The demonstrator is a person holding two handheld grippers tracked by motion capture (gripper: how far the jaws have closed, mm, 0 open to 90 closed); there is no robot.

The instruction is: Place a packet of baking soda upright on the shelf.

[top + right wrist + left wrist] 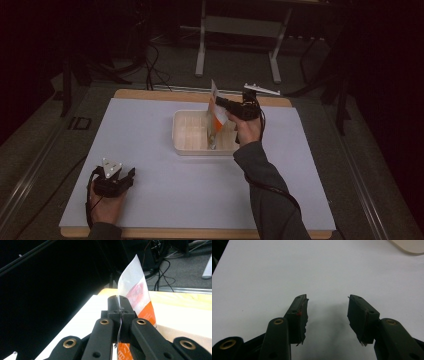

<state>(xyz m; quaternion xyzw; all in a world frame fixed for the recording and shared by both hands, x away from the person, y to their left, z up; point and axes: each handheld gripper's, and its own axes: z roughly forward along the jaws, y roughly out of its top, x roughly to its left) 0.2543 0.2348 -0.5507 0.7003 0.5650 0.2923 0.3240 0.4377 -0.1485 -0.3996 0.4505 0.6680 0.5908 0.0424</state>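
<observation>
Left gripper (131, 173) resting low on the white desk (150, 150), jaws spread with nothing between, cream tray (182, 132) mid-desk, right gripper (218, 101) pinching an orange-and-white packet (216, 117) upright over the tray

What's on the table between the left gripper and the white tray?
Nothing: in the high view, only bare white table mat lies between the left gripper and the tray, into which the right gripper holds the packet.

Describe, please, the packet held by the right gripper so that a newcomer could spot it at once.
On the white table mat sits a cream bin, right of centre. Standing up out of it is a thin white-and-orange packet, pinched by the right gripper; it is the one flat, colourful thing there.
</observation>
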